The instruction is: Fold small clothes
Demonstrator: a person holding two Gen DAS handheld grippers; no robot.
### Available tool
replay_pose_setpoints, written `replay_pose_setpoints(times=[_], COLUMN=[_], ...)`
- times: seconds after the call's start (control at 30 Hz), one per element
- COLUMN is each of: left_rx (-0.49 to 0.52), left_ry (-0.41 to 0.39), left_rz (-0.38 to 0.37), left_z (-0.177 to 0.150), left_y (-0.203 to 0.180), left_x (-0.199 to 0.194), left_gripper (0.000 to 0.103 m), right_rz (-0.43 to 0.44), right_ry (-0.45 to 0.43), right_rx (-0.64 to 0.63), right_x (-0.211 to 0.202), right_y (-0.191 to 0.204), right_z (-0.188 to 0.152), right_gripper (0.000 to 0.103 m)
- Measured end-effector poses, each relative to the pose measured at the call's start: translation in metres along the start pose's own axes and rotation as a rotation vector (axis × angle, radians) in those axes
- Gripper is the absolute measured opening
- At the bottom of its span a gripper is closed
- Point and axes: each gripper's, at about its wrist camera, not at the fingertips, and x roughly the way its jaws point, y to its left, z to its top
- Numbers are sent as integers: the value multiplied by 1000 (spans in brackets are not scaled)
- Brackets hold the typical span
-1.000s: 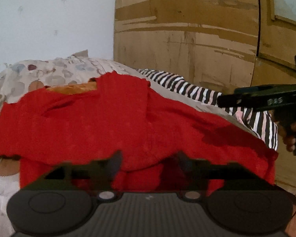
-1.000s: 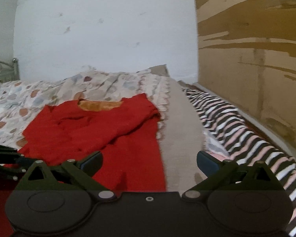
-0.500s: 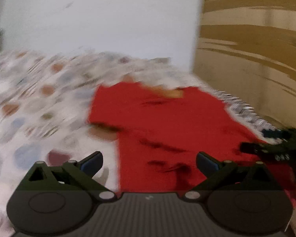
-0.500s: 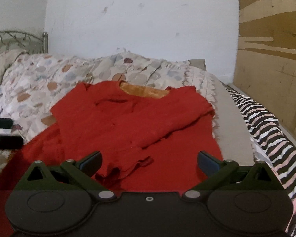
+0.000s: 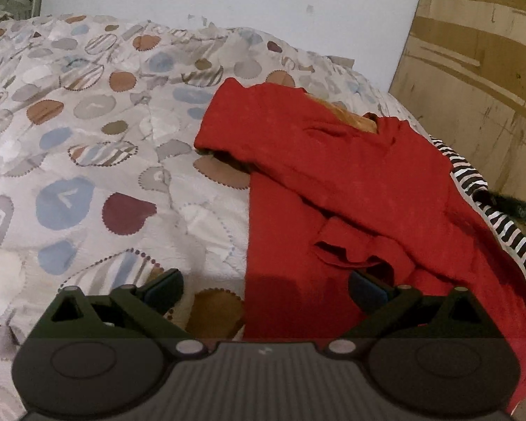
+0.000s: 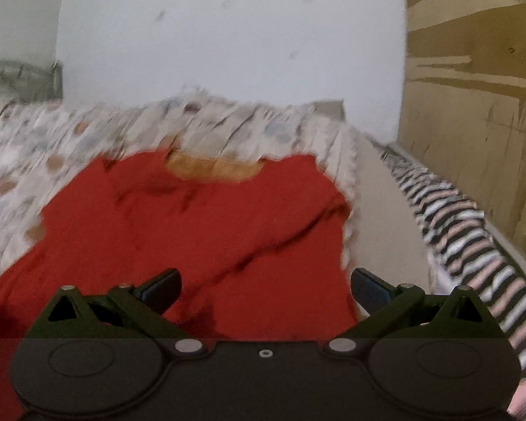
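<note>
We note the red top (image 5: 350,189) lying on the patterned bedspread (image 5: 87,140), its far edge toward the white wall (image 5: 228,0), its right side beside the striped cloth (image 5: 480,203) that runs along the wooden board (image 5: 480,87). One sleeve is laid across the body of the top, its cuff (image 5: 347,252) bunched and ruffled toward the near hem. An orange lining (image 6: 214,168) shows at the neckline.

Our judgement on handling: light, soft, limp knit — it will sag and drag, not hold a crease on its own, and the loose sleeve may slide off when the body is lifted. The bedspread under it is soft too, so a pinch can catch both layers. Best holds look like the left edge of the body next to the bare bedspread, and the right shoulder or side seam near the striped cloth; pinch at the edge only.

Left gripper (image 5: 264,286): jaws spread wide, nothing between the pads. It straddles the left edge of the top, one finger over the bedspread and one over the red cloth — whether a pad brushes the fabric we cannot tell.

Right gripper (image 6: 264,286): the view is blurred, but the jaws stand wide, empty, over the near part of the top, with the right finger at its edge.
</note>
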Motion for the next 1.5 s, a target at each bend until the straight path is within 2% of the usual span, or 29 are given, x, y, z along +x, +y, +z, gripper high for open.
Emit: replay_pose_setpoints(times=[0.07, 0.13, 0.17, 0.23, 0.4, 0.47, 0.57, 0.6, 0.63, 0.7, 0.77, 0.8, 0.9, 0.97, 1.07, 1.17, 1.27, 1.33, 1.37, 1.4, 1.43, 1.5], left_rx=[-11, -26, -33, -47, -54, -54, -67, -72, -75, -85, -92, -95, -103, -113, -136, -136, -123, -118, -115, -111, -107, -102], left_ry=[-2, 8, 11, 17, 48, 47, 47, 47, 48, 48, 47, 46, 48, 48, 54, 74, 87, 88, 89, 91, 92, 93], left_rz=[0, 7, 4, -6, -22, -22, -25, -28, -30, -31, -34, -36, -35, -38, -57, -59, -49, -46, -45, -42, -40, -36], left_z=[2, 4, 5, 7, 8, 7, 8, 8, 8, 9, 10, 10, 10, 10, 11, 11, 10, 9, 8, 7, 7, 5], left_y=[1, 1, 1, 1, 0, 1, 3, 4, 5, 6, 7, 8, 11, 14, 16, 16, 14, 13, 12, 12, 12, 11], left_x=[2, 5, 6, 9, 14, 13, 12, 12, 12, 11, 11, 11, 11, 10, 11, 14, 16, 15, 15, 15, 15, 14], left_gripper=[102, 102, 102, 102, 102, 102, 102, 102, 102, 102, 102, 102, 102, 102, 102, 102, 102, 102, 102, 102, 102, 102], right_rz=[4, 59, 86, 133, 116, 103, 131, 124, 118, 108, 94, 100, 128, 138, 141, 122, 75, 21, -23, -80, -107, -136], right_ry=[4, 41, 59, 86, 210, 192, 121, 107, 98, 83, 56, 42, 16, 52, 69, 84, 108, 113, 109, 92, 70, 28], right_rx=[68, 184, 256, 356, 427, 488, 658, 702, 737, 752, 751, 791, 1032, 1125, 1105, 1035, 928, 812, 758, 680, 617, 489], right_x=[28, 54, 67, 89, 130, 137, 142, 143, 146, 146, 145, 145, 150, 157, 157, 152, 147, 137, 134, 130, 128, 125], right_y=[-23, -44, -54, -68, -75, -82, -101, -107, -112, -117, -119, -123, -149, -159, -159, -153, -143, -132, -126, -118, -112, -97], right_z=[12, 21, 25, 33, 37, 36, 39, 40, 41, 44, 47, 46, 28, 14, 6, 14, 26, 35, 39, 46, 51, 61], right_gripper=[97, 80, 76, 61, 47, 42, 36, 22, 14, 12, 11, 11, 11, 11, 12, 15, 24, 42, 47, 57, 63, 68])
